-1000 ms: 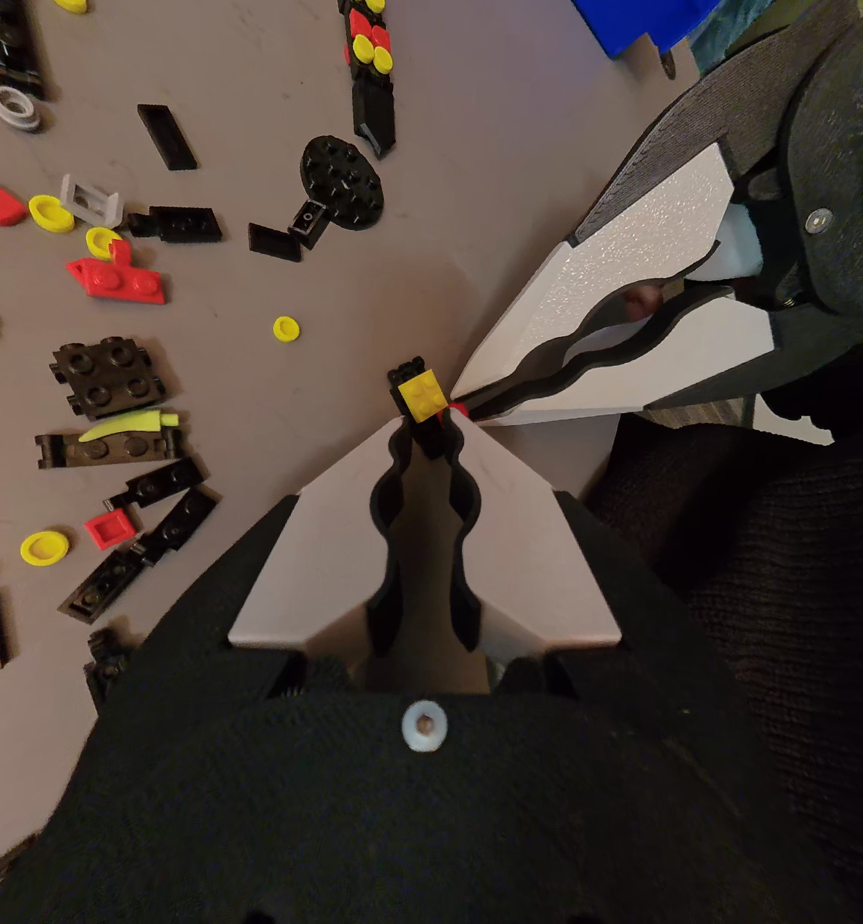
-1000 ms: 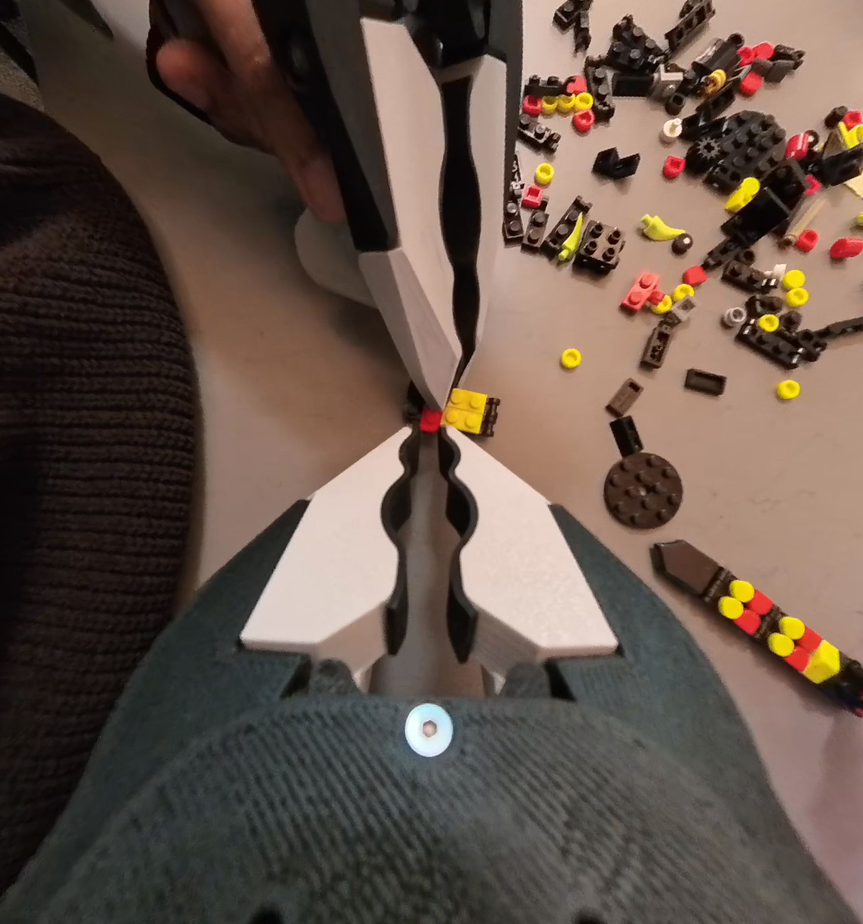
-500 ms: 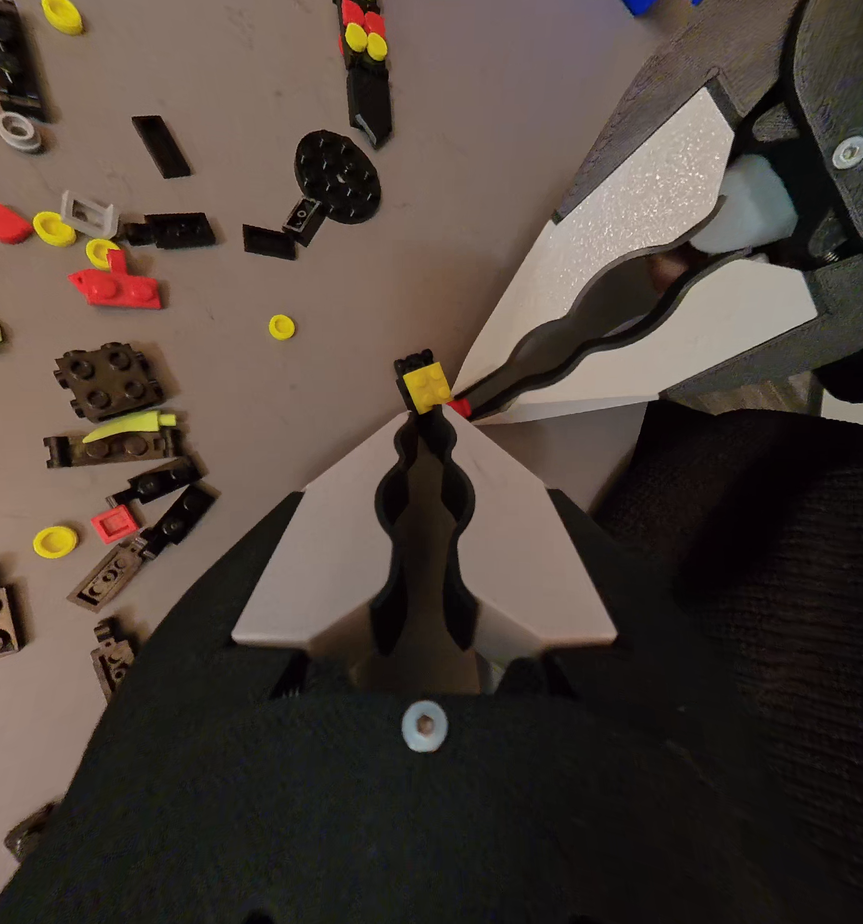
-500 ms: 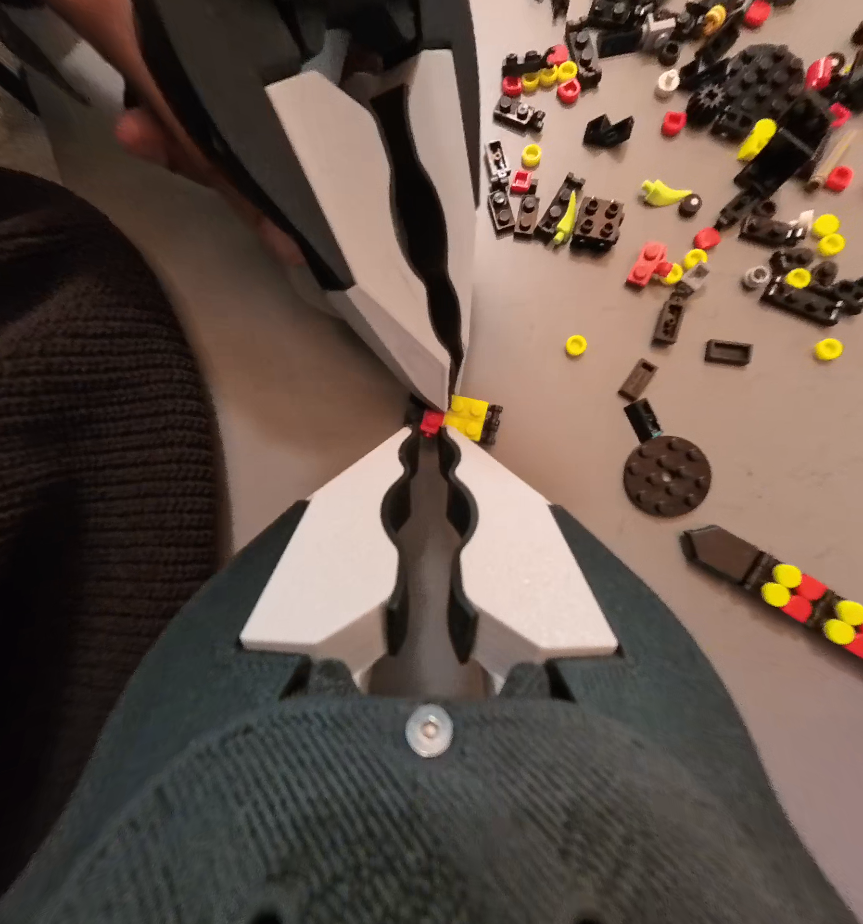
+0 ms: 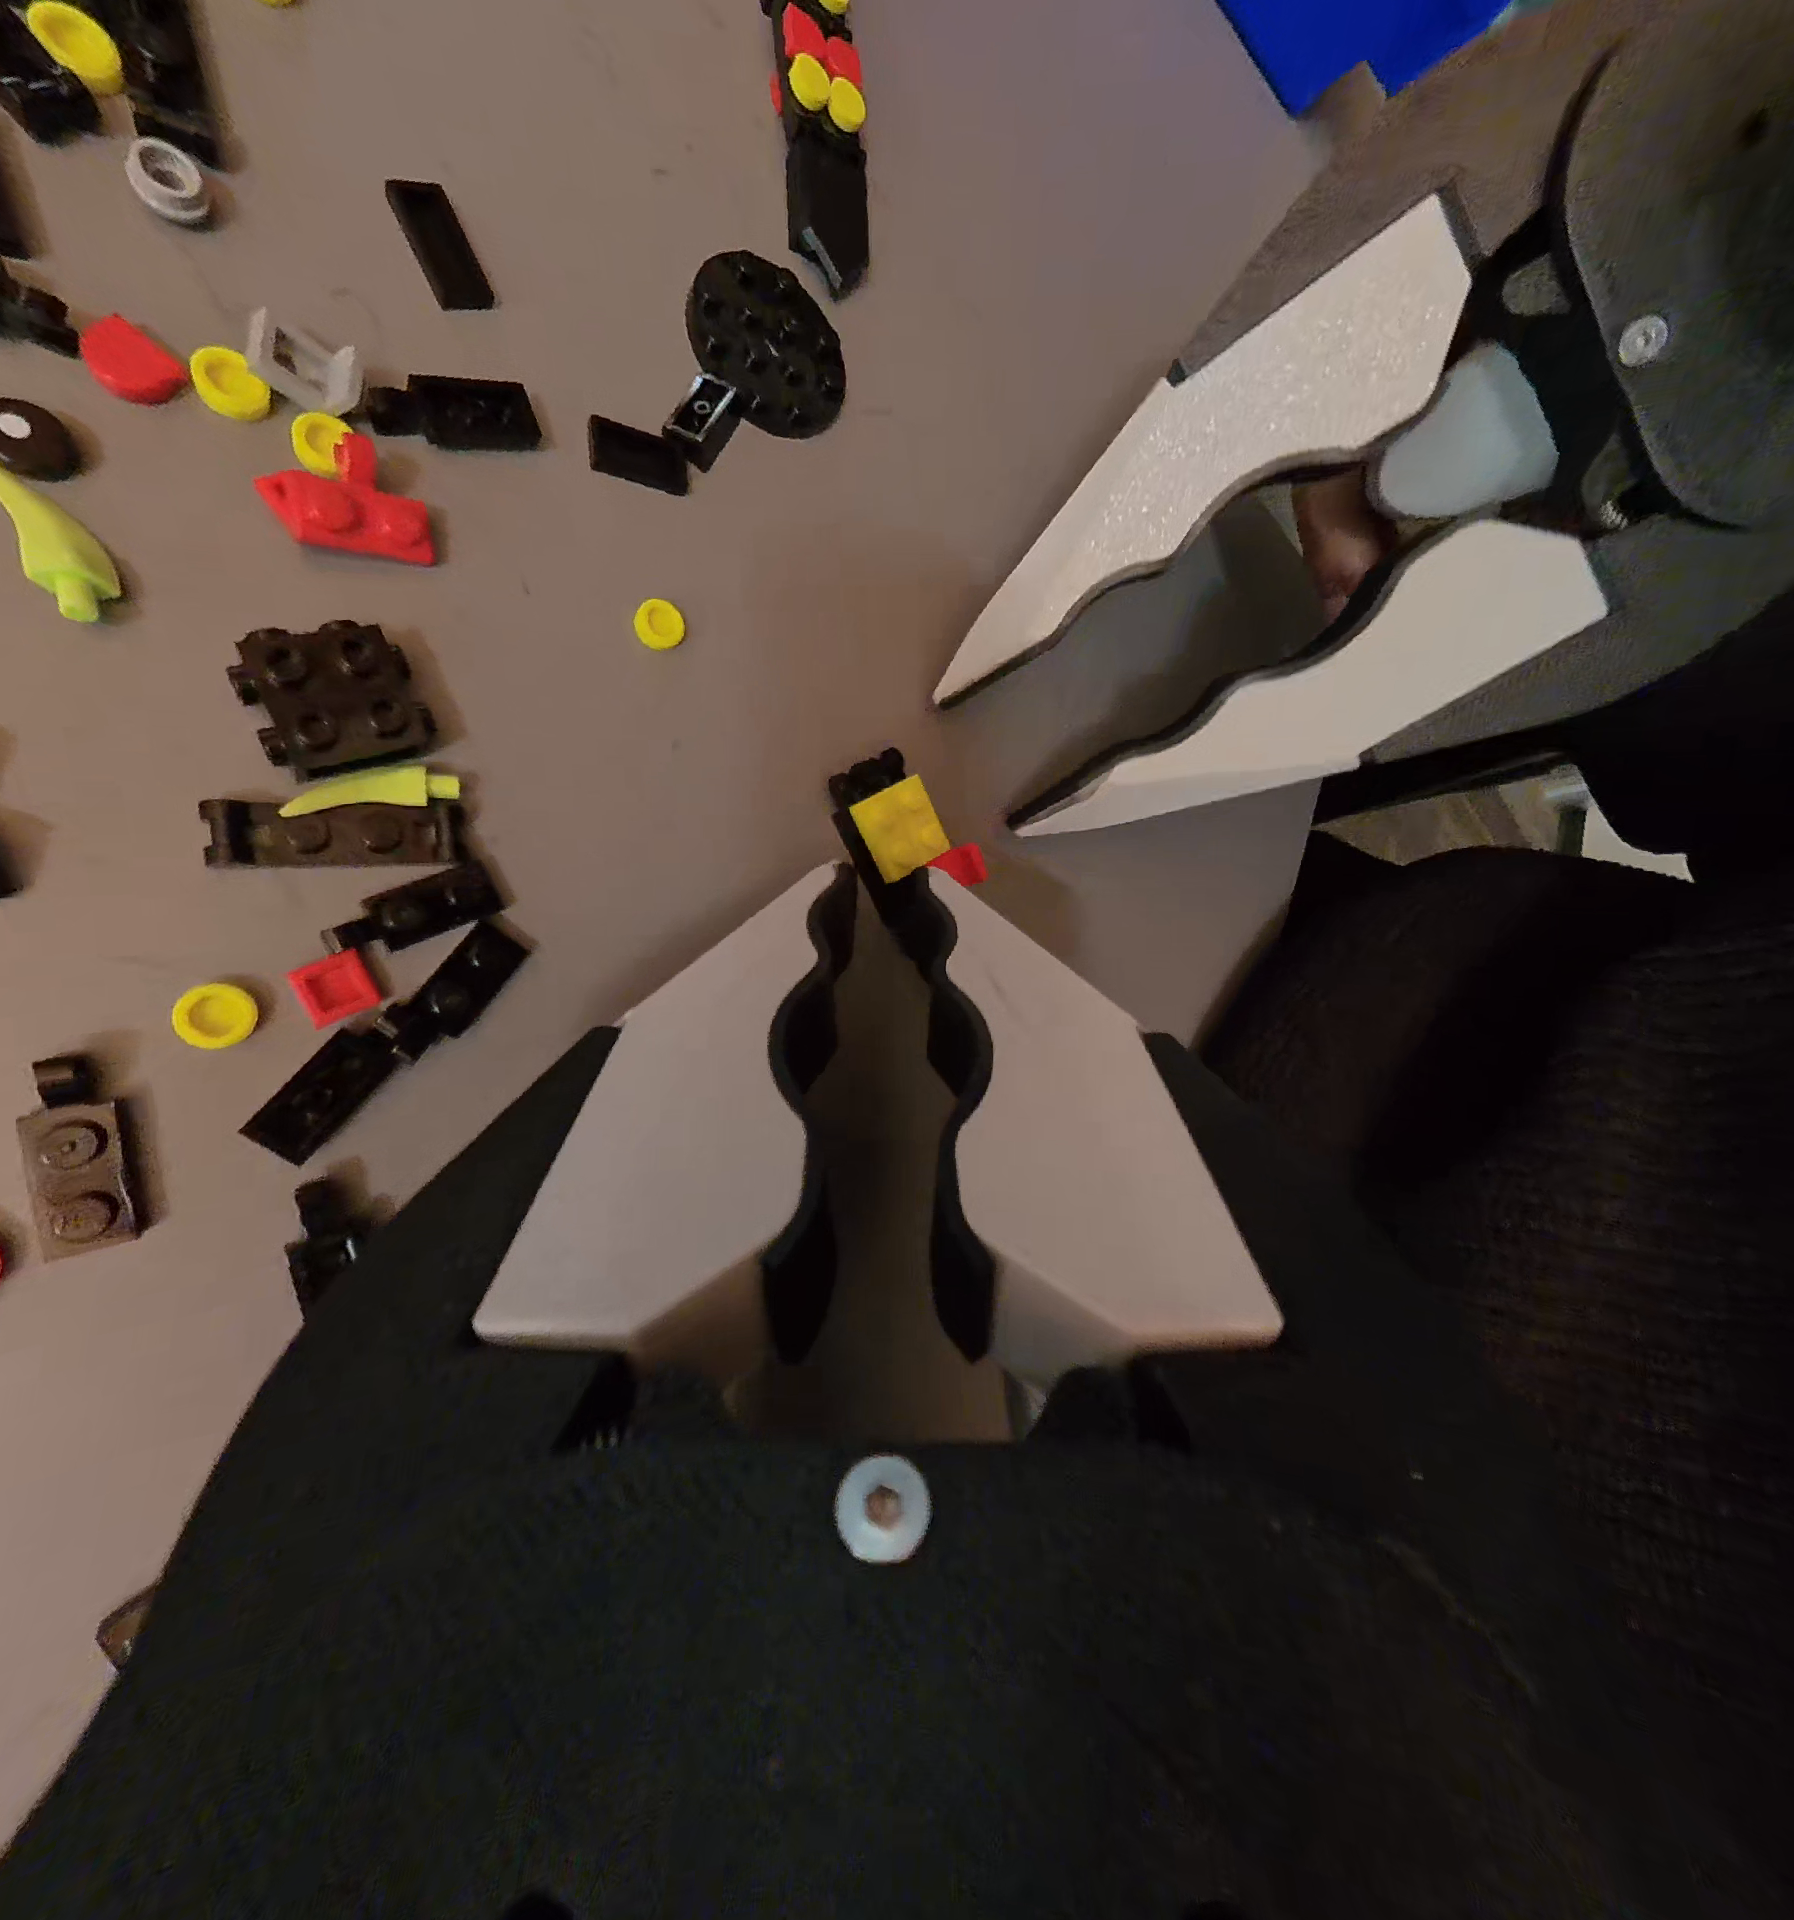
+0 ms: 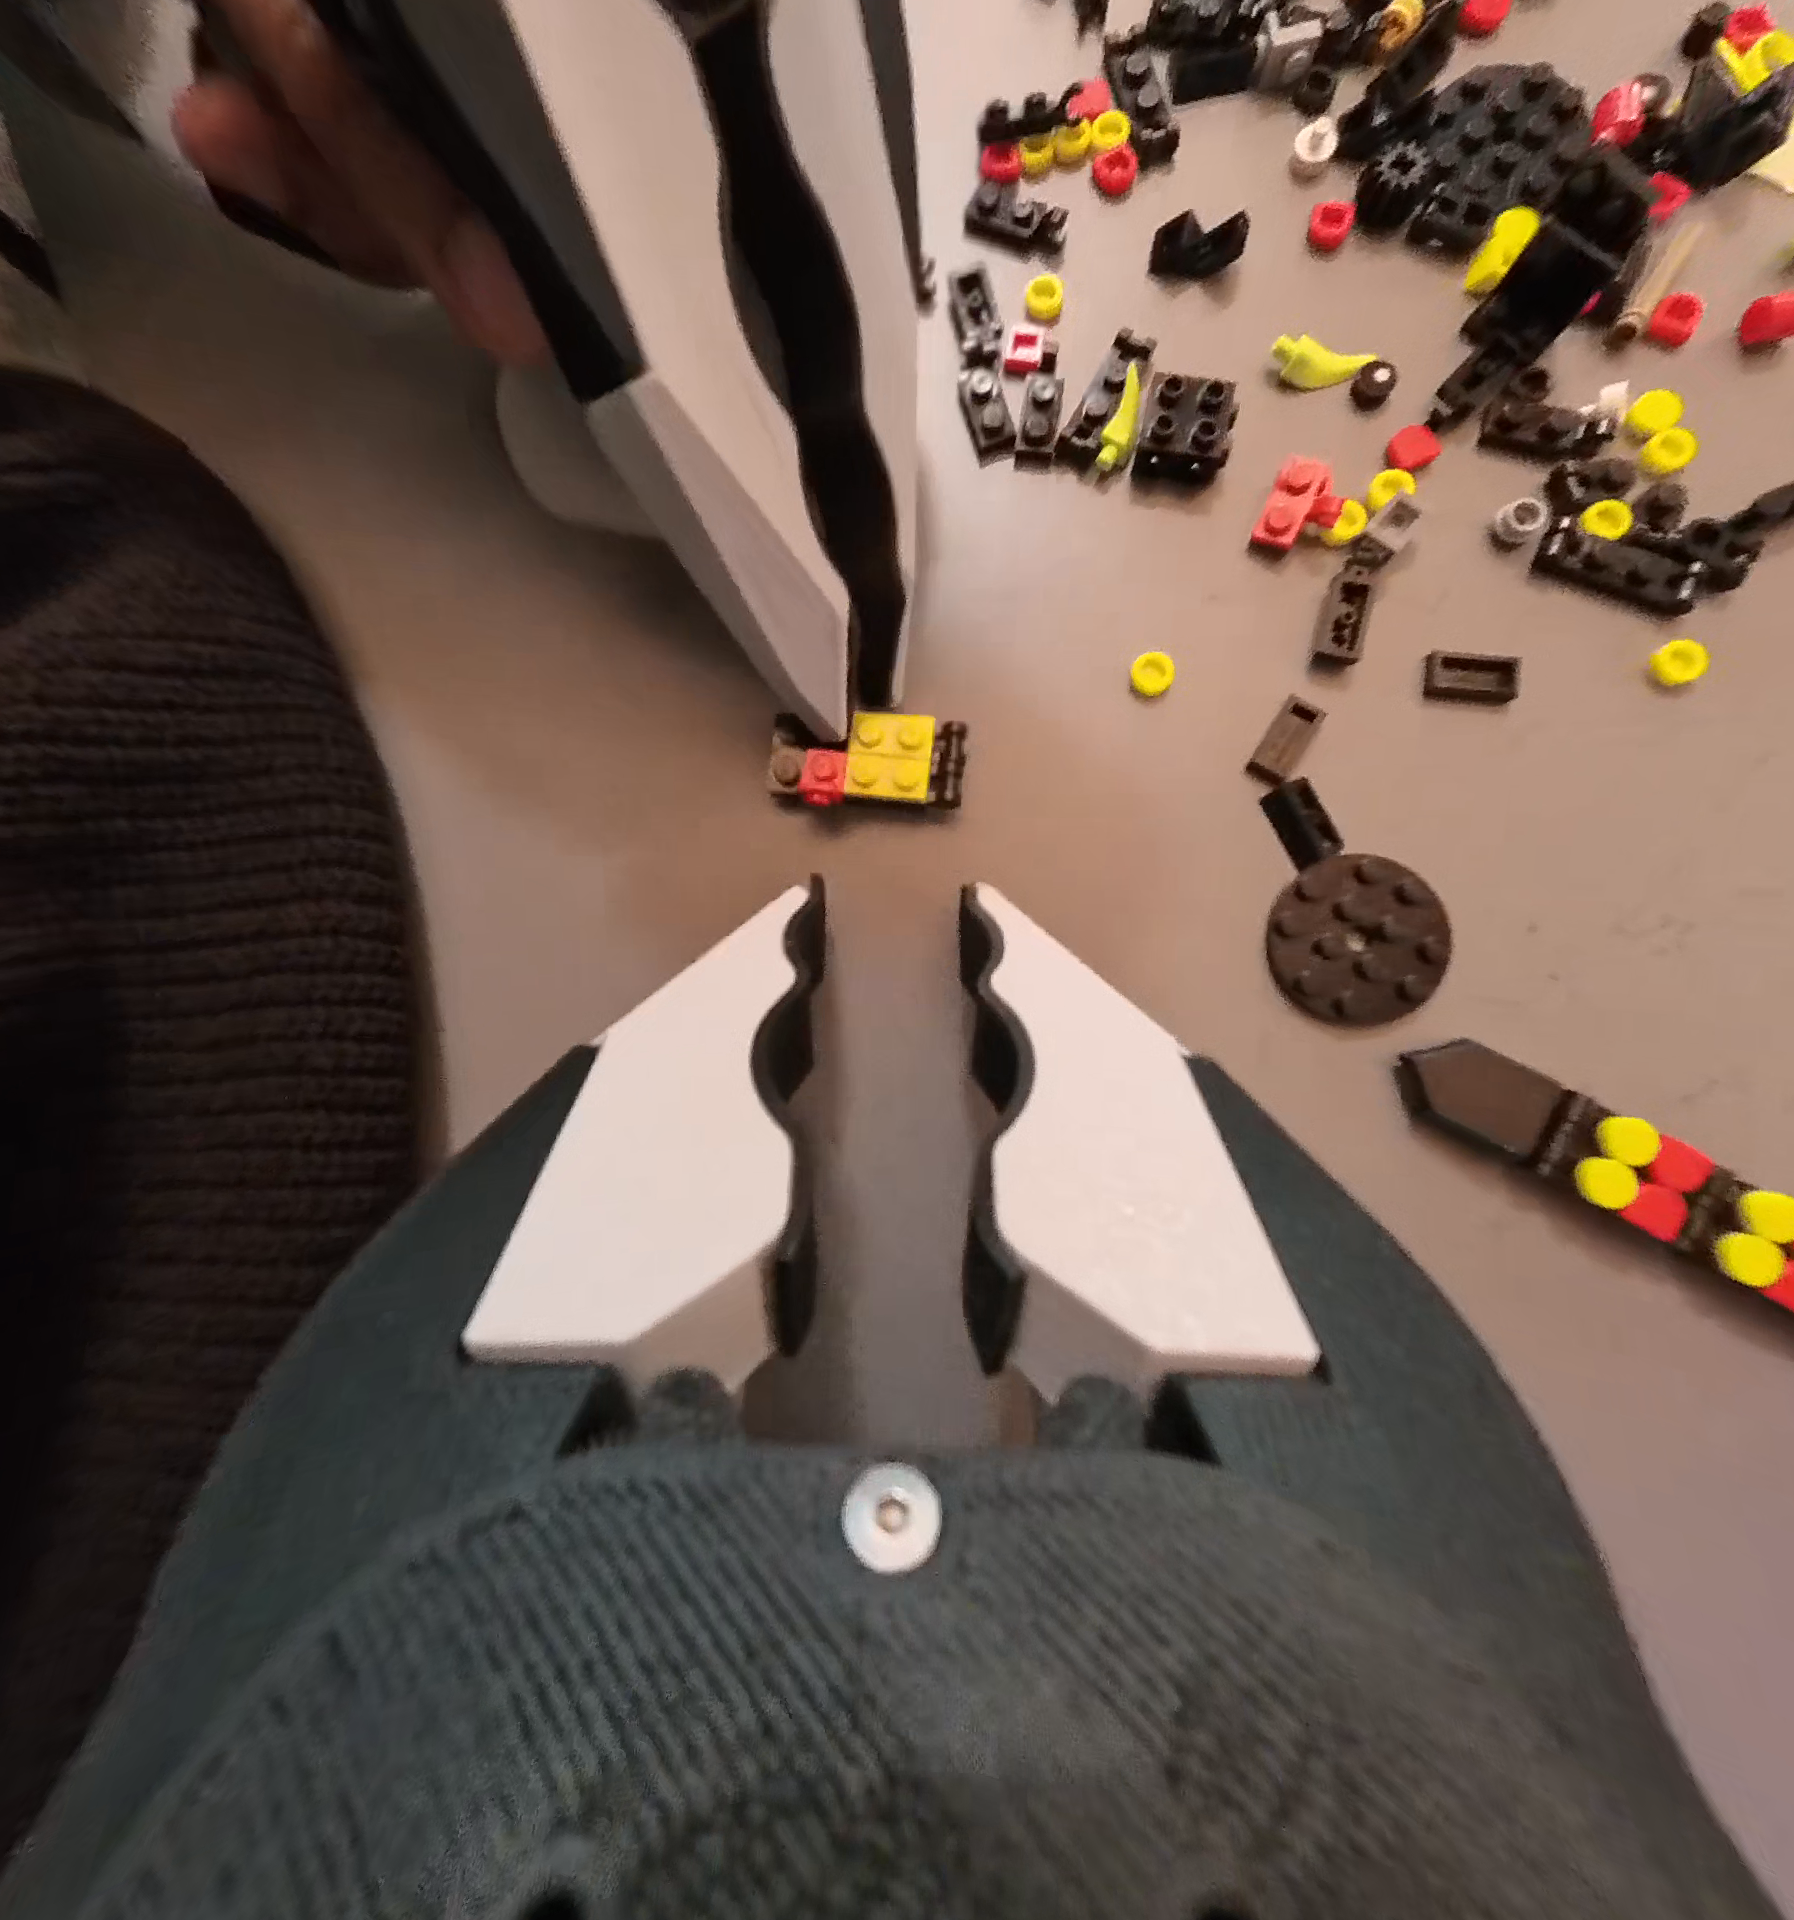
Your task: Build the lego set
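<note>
The left gripper point(image 5: 885, 883) has its fingers point(image 5: 706, 1091) pinched on the black end of a small assembly point(image 6: 869, 761), a black plate carrying a yellow brick point(image 5: 898, 824) and a red piece point(image 6: 822, 772), on the grey worktop point(image 6: 1080, 831). Just beyond that assembly, the right gripper point(image 6: 891, 899) hangs with fingers point(image 6: 1080, 1122) parted, holding nothing. Loose bricks point(image 6: 1184, 426) lie scattered to the right of its fingers, near a black round plate point(image 6: 1357, 940).
</note>
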`<state>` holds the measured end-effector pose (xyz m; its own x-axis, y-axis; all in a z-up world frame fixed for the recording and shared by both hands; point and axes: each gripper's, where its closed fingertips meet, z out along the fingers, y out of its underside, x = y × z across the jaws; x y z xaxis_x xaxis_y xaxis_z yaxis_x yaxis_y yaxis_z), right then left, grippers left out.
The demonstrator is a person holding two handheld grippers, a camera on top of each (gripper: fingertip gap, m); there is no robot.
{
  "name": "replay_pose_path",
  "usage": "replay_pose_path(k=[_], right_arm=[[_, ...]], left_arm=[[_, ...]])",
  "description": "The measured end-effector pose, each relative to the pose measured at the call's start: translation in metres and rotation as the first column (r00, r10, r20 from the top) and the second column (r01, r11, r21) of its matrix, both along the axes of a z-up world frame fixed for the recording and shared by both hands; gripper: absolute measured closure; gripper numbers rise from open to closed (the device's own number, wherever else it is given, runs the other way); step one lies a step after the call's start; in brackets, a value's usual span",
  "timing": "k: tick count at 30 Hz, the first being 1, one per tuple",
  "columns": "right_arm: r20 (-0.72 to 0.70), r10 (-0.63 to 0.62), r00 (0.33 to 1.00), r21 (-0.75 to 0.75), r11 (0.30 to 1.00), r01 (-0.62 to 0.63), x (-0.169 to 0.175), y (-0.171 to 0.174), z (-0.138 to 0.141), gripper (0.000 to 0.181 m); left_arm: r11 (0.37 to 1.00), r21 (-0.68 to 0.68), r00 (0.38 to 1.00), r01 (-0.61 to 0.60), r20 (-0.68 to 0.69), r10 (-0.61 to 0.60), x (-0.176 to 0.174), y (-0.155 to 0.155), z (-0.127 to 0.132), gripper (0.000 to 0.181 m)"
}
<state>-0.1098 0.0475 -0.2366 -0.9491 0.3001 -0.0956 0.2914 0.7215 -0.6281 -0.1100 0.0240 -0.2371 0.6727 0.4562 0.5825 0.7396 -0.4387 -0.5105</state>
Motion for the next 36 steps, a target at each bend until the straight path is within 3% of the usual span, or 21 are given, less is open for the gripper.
replay_pose_path(k=[3, 6, 11, 14, 16, 22, 27, 31, 36], right_arm=[[0.067, -0.019, 0.998, -0.092, 0.995, 0.025, 0.0, -0.007, 0.007, 0.151], [0.109, 0.012, 0.994, -0.159, 0.987, 0.006, 0.007, -0.018, 0.013, 0.134], [-0.079, 0.06, 0.995, -0.067, 0.996, -0.066, 0.004, -0.027, 0.007, 0.114], [-0.112, 0.085, 0.99, 0.012, 0.996, -0.085, 0.004, -0.027, -0.005, 0.117], [-0.109, 0.074, 0.991, -0.003, 0.997, -0.075, 0.003, -0.029, -0.002, 0.143], [-0.099, 0.051, 0.994, -0.079, 0.995, -0.059, -0.002, -0.022, 0.013, 0.143], [-0.24, 0.119, 0.963, -0.165, 0.973, -0.162, 0.005, -0.027, 0.04, 0.143], [-0.357, 0.176, 0.918, -0.137, 0.962, -0.237, 0.013, -0.03, 0.048, 0.143], [-0.398, 0.169, 0.901, -0.136, 0.961, -0.241, 0.013, -0.03, 0.054, 0.143]], left_arm=[[1.0, 0.007, 1.0, 0.012, 0.001, -0.012, 0.002, -0.001, 0.0, 0.173], [1.0, 0.019, 1.0, 0.017, 0.012, -0.017, 0.003, -0.001, 0.001, 0.174], [0.999, 0.041, 0.999, 0.018, 0.029, -0.019, 0.003, -0.001, 0.001, 0.177], [0.999, 0.045, 0.999, 0.028, 0.024, -0.03, 0.004, -0.001, 0.001, 0.176], [0.998, 0.057, 0.999, 0.024, 0.033, -0.026, 0.004, 0.0, 0.003, 0.173], [0.981, 0.19, 0.992, -0.047, 0.12, 0.025, -0.001, -0.001, 0.02, 0.158], [0.93, 0.361, 0.955, -0.075, 0.294, -0.037, 0.009, 0.004, 0.04, 0.153], [0.898, 0.435, 0.932, -0.069, 0.349, -0.097, 0.018, 0.009, 0.052, 0.169], [0.885, 0.462, 0.935, -0.059, 0.336, -0.113, 0.019, 0.008, 0.057, 0.17]])
